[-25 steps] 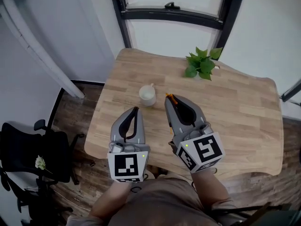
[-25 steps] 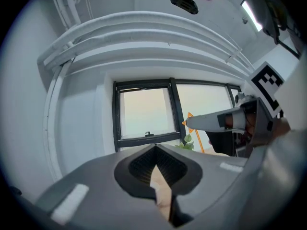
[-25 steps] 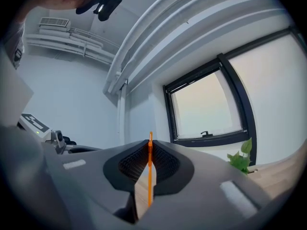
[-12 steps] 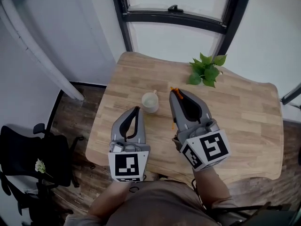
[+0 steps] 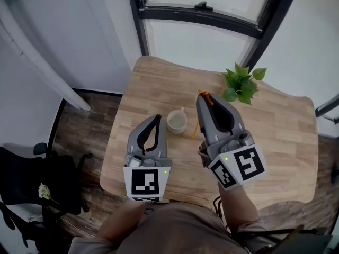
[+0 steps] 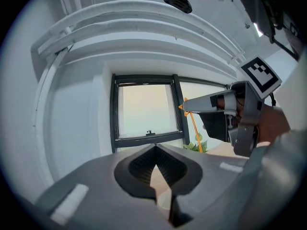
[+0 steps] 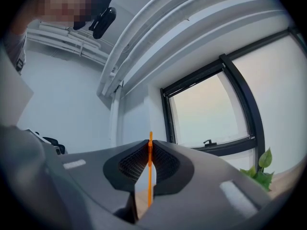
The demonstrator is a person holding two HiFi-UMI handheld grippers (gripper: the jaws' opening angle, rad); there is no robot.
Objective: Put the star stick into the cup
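On the wooden table (image 5: 275,126), the two grippers are held side by side above the near edge. The left gripper (image 5: 155,119) is seen with jaws together on nothing. The right gripper (image 5: 204,96) is clamped on the star stick (image 5: 196,125) near its top. The cup (image 5: 177,122) stands upright, mouth open, between the two grippers and to the left of the stick. The stick hangs nearly vertical from the jaw tips, its lower end just beside the cup's right rim. A short leftward shift is judged necessary before lowering.
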